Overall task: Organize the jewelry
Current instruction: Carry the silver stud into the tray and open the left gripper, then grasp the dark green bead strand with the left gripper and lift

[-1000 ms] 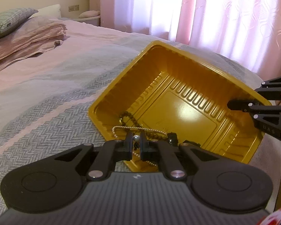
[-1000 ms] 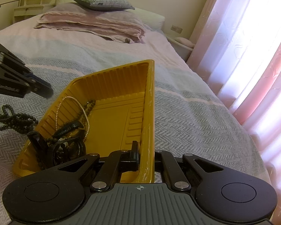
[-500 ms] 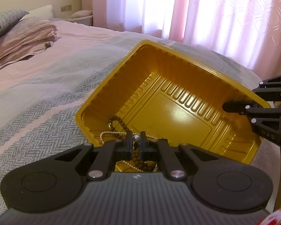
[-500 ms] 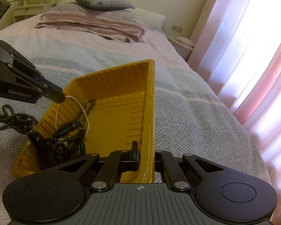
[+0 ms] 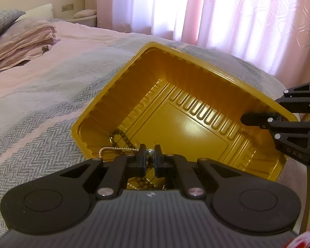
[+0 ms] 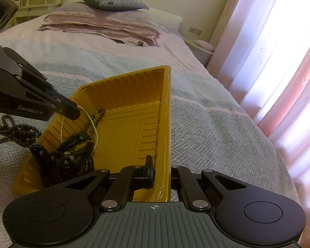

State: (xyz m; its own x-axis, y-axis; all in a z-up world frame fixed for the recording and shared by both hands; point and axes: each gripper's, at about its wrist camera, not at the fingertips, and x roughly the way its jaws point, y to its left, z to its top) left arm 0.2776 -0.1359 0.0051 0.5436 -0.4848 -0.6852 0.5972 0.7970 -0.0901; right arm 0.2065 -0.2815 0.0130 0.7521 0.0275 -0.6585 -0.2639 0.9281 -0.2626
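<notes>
My right gripper [image 6: 158, 171] clamps the yellow tray's [image 6: 122, 136] wall. My left gripper [image 5: 149, 160] pinches the pearl necklace [image 6: 94, 127], draped inside the tray beside dark bracelets [image 6: 72, 157]. Black beads [image 6: 10, 132] lie beyond on the bed [image 6: 206, 128].

Lighting: bright daylight through pink curtains [image 5: 248, 20], blown out white; glare on yellow tray [image 5: 188, 128] floor. Fisheye-curved edges, dark corners.

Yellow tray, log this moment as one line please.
left gripper: shut on pearl necklace over yellow tray | right gripper: shut on tray wall | black beads: on bed
</notes>
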